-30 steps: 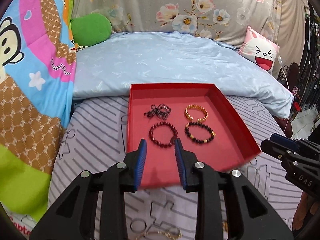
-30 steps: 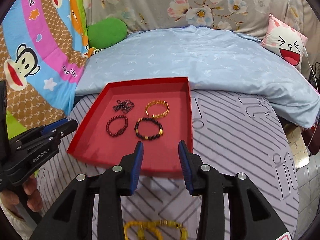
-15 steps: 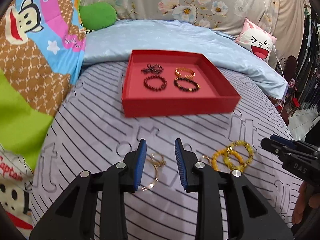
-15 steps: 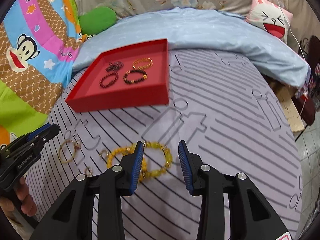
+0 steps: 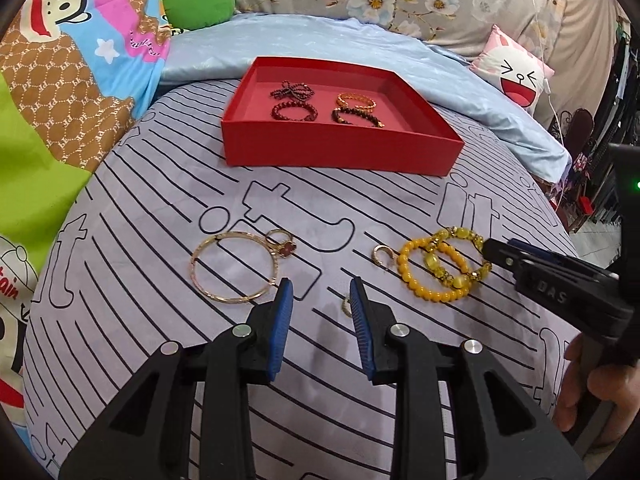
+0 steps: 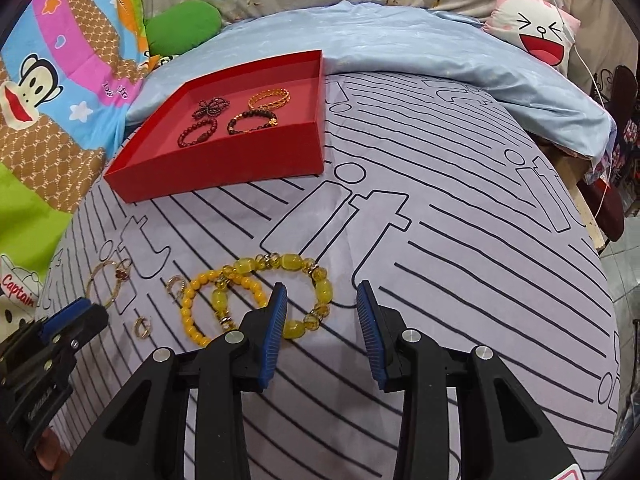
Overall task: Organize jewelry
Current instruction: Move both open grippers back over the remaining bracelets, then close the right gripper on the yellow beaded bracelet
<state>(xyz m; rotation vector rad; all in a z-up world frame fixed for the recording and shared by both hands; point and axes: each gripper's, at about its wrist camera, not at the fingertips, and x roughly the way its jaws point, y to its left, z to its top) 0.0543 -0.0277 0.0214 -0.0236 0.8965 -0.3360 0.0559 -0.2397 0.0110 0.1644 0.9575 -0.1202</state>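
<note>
A red tray (image 5: 340,148) (image 6: 224,168) at the back holds several bracelets. On the purple striped sheet lie a thin gold bangle (image 5: 232,268) (image 6: 105,283) touching a ring with a red stone (image 5: 282,244), a small gold hook piece (image 5: 382,256) (image 6: 176,285), a small gold ring (image 5: 347,306) (image 6: 142,326), and two yellow bead bracelets (image 5: 444,270) (image 6: 256,292). My left gripper (image 5: 320,288) is open, low over the sheet between the bangle and the small ring. My right gripper (image 6: 322,292) is open, its left finger over the yellow bracelets.
A light blue quilt (image 6: 400,44) lies folded behind the tray. A green pillow (image 5: 198,2) and a cartoon blanket (image 5: 60,80) are at the left, a white face pillow (image 6: 536,36) at the right. The bed edge drops off at the right (image 6: 592,216).
Both grippers have pulled back from the tray and lowered toward the loose jewelry at the front of the bed. The jewelry has not moved.
</note>
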